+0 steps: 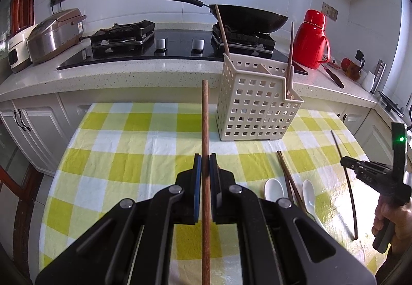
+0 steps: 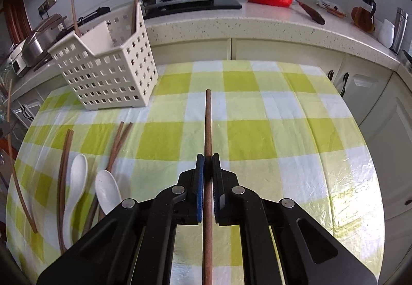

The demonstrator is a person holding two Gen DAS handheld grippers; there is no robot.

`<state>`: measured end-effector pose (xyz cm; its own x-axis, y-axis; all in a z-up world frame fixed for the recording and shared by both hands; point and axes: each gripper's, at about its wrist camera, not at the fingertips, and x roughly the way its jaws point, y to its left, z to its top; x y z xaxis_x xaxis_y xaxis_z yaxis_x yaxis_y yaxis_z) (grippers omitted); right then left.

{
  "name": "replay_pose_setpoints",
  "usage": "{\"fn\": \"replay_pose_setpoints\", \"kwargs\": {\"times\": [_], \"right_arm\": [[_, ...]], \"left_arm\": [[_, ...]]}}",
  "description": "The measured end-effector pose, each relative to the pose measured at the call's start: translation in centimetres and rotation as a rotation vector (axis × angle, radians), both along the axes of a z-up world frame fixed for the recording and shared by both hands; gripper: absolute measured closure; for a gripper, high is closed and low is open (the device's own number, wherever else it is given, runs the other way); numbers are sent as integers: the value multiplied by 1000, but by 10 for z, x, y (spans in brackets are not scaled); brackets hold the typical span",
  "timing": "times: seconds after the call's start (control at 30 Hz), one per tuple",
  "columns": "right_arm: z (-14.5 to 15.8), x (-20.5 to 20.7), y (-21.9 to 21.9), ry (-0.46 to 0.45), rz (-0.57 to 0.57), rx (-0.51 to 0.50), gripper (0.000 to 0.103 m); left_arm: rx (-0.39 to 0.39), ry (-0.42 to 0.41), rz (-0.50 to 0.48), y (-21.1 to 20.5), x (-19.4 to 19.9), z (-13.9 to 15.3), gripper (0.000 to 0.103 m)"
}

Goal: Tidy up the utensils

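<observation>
My left gripper [image 1: 205, 164] is clamped on a round wooden chopstick [image 1: 205, 125], and my right gripper [image 2: 207, 164] pinches another [image 2: 208, 125]. Both sticks are thin and smooth, so they could pivot or slip between the pads on the way over. The perforated plastic basket [image 1: 253, 110] stands near the tablecloth's [image 1: 144, 141] far edge; a tip could catch its holes. Loose chopsticks and glossy white spoons [image 2: 77, 177] wait at the near edge.

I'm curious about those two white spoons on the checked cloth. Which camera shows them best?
The right wrist view: both white spoons lie in full sight among the chopsticks. In the left wrist view the left gripper hides part of them.
</observation>
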<state>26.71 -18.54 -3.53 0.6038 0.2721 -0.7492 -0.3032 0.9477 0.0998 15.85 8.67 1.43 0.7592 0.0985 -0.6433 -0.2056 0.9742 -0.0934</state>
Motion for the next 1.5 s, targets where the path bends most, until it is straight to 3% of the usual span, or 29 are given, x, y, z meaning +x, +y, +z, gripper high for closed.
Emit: {"fn": "replay_pose_setpoints", "kwargs": {"times": [0.23,0.57,1.5], "right_arm": [[48,-27,-4,-106,26,52,96],[84,-53,-8,-184,49,83,96],[100,-52,-9,-221,57,92,96]], "left_arm": [[15,-43,-7,-8,-12,17,97],[18,-95,-4,-12,-31,39,97],[23,-125,-16,-11,-22,58,97]]}}
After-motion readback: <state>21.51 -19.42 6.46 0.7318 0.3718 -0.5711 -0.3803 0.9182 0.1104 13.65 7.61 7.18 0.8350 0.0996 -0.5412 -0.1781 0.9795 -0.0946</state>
